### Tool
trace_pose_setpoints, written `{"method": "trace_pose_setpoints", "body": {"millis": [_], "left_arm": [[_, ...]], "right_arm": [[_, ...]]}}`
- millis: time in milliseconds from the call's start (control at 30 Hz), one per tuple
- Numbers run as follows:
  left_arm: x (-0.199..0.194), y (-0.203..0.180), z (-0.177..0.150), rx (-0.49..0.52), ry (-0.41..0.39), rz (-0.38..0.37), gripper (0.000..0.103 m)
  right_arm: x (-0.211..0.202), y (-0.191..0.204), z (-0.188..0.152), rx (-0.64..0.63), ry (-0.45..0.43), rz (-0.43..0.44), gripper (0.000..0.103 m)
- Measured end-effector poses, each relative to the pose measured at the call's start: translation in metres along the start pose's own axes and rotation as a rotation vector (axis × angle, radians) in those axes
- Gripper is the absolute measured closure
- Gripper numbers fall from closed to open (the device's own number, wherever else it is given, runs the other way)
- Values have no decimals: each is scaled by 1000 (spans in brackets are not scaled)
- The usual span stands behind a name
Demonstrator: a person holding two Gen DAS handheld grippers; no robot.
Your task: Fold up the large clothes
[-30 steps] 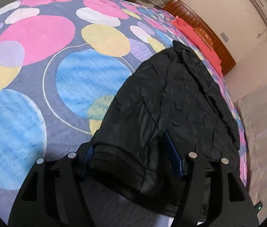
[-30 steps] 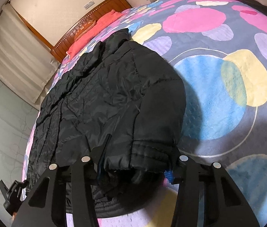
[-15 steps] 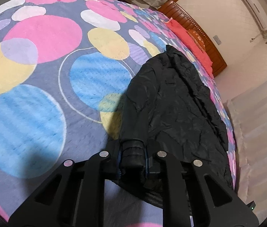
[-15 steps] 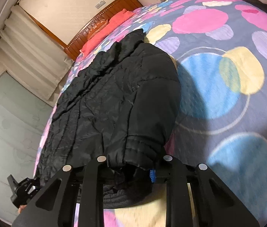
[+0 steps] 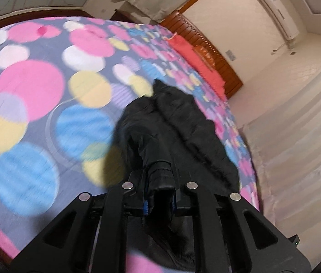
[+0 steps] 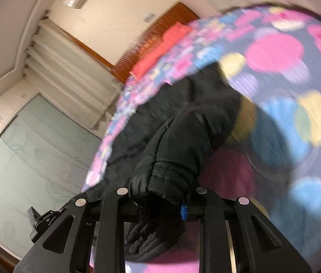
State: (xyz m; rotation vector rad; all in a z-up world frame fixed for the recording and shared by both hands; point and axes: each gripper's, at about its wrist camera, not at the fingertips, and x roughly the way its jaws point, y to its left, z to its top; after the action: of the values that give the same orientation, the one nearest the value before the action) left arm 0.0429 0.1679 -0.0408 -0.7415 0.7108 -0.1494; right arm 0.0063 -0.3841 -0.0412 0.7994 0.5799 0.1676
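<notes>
Left gripper [image 5: 159,199]: fingers pinched tight on a bunched cuff [image 5: 161,175] of the black padded jacket [image 5: 183,132]. A blue pad edge shows at each side of the pinched cloth.

Right gripper [image 6: 160,201]: fingers clamped on the other sleeve's stitched cuff [image 6: 165,182]. One blue pad edge is visible at the right of the cloth; the left pad is hidden by fabric.

Both sleeves rise from the jacket body up to the fingers, so the held ends are raised off the bed while the body lies on it. The raised sleeves throw dark shadows on the bedspread beside them.

Jacket position: on the circle-patterned bedspread [image 5: 28,91], near the bed's edge on the curtain side, collar end pointing to the far headboard [image 5: 208,52].

Left wrist view: open bedspread lies left of the jacket. A red pillow [image 5: 190,52] lies against the headboard. Pale curtains [image 5: 296,136] hang on the right, and a wall air conditioner [image 5: 276,11] sits high at far right.

Right wrist view: curtains and a frosted glass panel [image 6: 35,150] are on the left, bedspread on the right. Both views are motion-blurred.
</notes>
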Motion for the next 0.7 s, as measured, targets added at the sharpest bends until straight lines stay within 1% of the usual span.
{"method": "trace_pose_setpoints", "body": {"millis": [100,200,300,367,500,567,600,700], "left_arm": [[17,-13,24,5,-6,-21,90],[40,-28,49,35,-5,-15,90],[70,-37,74,40,4,1,90],[96,-42,92,35,14,19,90],[146,-55,125,53,15,58,90],[169,-64,139,76,6,79,90],[186,-73,149,98,0,95,90],[224,-91,166,145,-2,129,90]], "right_arm": [[14,19,29,-31,-31,49,80],[35,33,62,-66,-59,62,80],[69,32,98,-40,-53,79,80],[87,29,114,-27,-47,77,80],[137,26,158,-17,-34,34,80],[154,24,171,-16,-28,14,80],[170,20,182,-17,-21,-10,80],[204,6,198,-8,-1,-61,80]]}}
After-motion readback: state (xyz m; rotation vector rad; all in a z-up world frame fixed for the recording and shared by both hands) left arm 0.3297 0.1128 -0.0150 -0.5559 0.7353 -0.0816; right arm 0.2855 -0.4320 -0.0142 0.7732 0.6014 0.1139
